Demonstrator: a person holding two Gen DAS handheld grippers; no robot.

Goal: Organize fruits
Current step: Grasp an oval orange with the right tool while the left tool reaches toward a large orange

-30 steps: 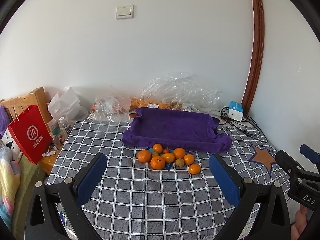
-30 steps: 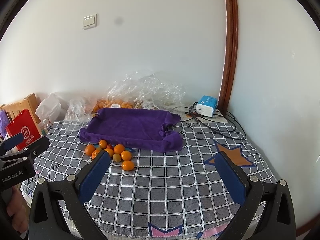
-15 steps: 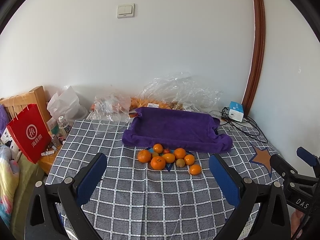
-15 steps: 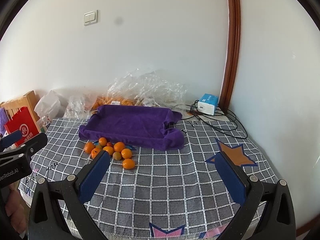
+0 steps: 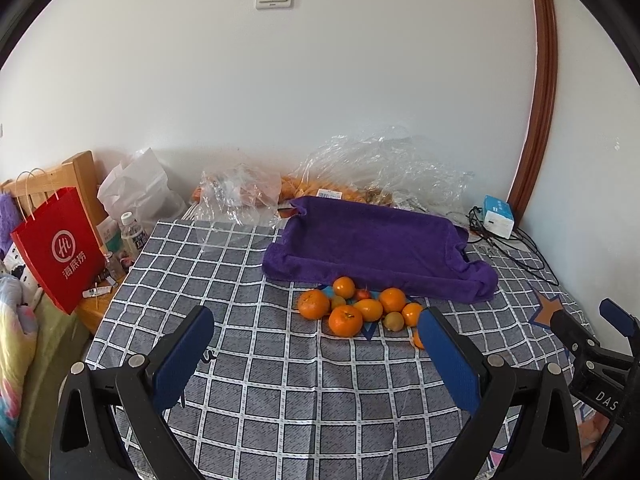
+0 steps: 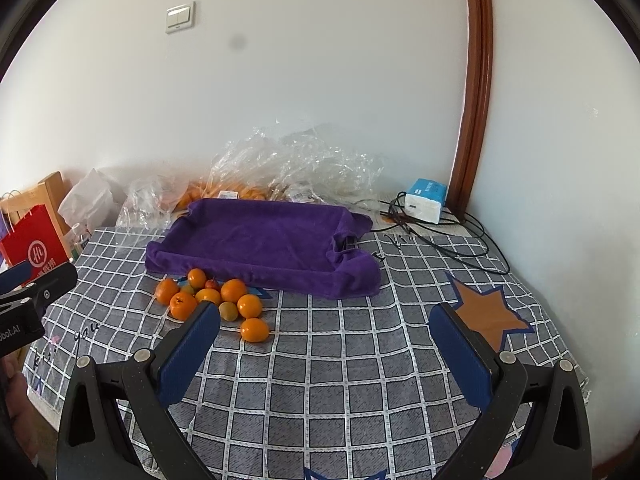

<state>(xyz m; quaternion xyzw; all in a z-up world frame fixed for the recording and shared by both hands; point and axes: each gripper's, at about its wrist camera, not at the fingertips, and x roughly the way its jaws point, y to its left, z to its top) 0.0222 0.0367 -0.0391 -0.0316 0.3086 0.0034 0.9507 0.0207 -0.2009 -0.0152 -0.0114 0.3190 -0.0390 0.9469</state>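
Both tools released, nothing between the pads. Left tool [image 5: 316, 354] hangs low over the near edge of the table [image 5: 280, 400], jaws spread wide, aimed at the fruit. Right tool [image 6: 324, 350] likewise spread wide, over the bare checked cloth at the table's 5 o'clock.

Fruit cluster [image 5: 360, 308]: a tight huddle of oranges with a couple of small greenish fruits and one small red one, sitting on the table just in front of the purple towel-lined tray [image 5: 380, 240], at its 7 o'clock corner. One stray orange [image 6: 254, 329] lies a little apart at the cluster's 5 o'clock; in the left view it is half hidden behind the tool's right pad.

The tray is empty; the towel droops over its rim, likely as padding and to keep round fruit from rolling. Judged the destination.

Nothing sorted yet. Wide jaws suit the larger oranges. The stray orange looks the easiest first pick, free on all sides.

Clutter at 12 o'clock: crumpled plastic bags [image 6: 296, 160], more fruit inside. Red paper bag [image 5: 60, 248] at 9 o'clock, off the table.
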